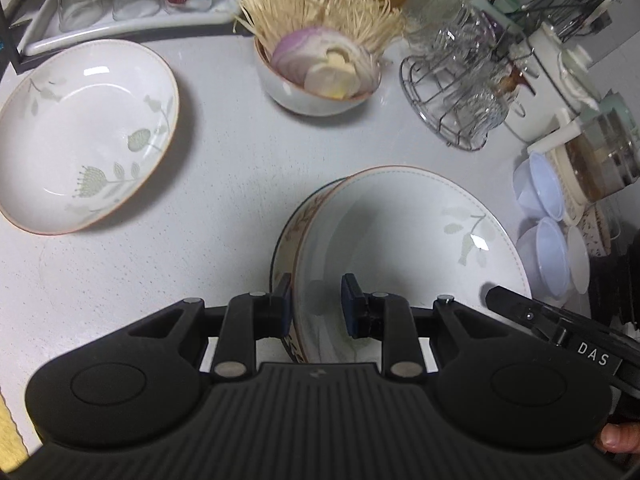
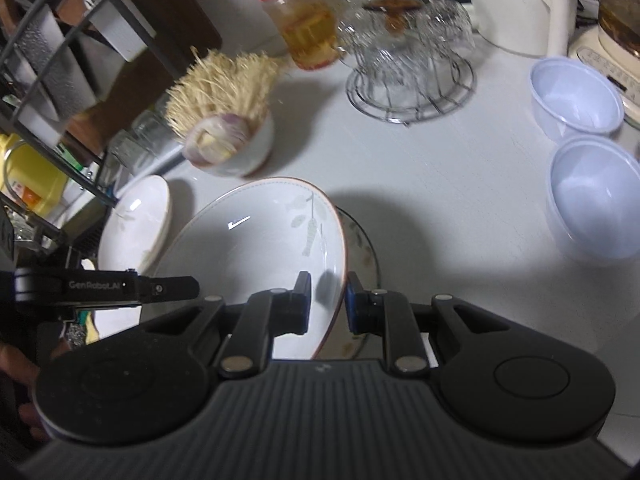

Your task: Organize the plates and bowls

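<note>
Red-lidded jar (image 2: 298,20) in right view only

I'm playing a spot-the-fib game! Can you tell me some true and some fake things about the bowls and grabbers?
1. Both grabbers pinch the same floral bowl. True: left gripper and right gripper clamp opposite rims.
2. The floral bowl sits over a patterned plate. True.
3. The small bowl is empty. False: it holds onion slices.
4. The jar has a blue lid. False: red.
5. Two plastic bowls stand stacked. False: side by side.
</note>
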